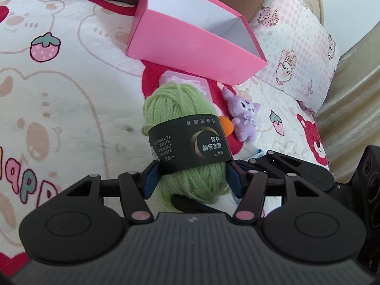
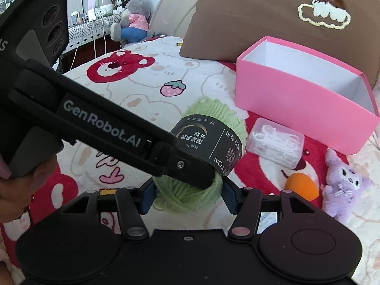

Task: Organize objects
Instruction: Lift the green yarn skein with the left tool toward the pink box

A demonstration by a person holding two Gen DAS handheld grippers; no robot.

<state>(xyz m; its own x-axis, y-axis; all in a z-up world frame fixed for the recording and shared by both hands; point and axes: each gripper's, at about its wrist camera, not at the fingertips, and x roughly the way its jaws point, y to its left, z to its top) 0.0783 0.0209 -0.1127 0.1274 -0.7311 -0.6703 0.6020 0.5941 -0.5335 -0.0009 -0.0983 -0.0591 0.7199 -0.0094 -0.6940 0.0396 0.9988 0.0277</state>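
A green yarn skein (image 1: 187, 128) with a black paper band is held above the bedspread. My left gripper (image 1: 192, 178) is shut on its lower end, blue pads on both sides. My right gripper (image 2: 187, 196) is also shut on the same skein (image 2: 213, 118) from the other side; the left gripper's arm (image 2: 114, 128) crosses that view. An open, empty pink box (image 1: 190, 47) stands behind the skein, also in the right wrist view (image 2: 299, 104).
On the bear-print bedspread (image 1: 59, 95) lie a clear plastic box of white picks (image 2: 275, 142), an orange egg-shaped sponge (image 2: 300, 186) and a purple plush toy (image 2: 342, 185). A brown pillow (image 2: 261, 11) and a pink-check pillow (image 1: 299, 47) lie behind the box.
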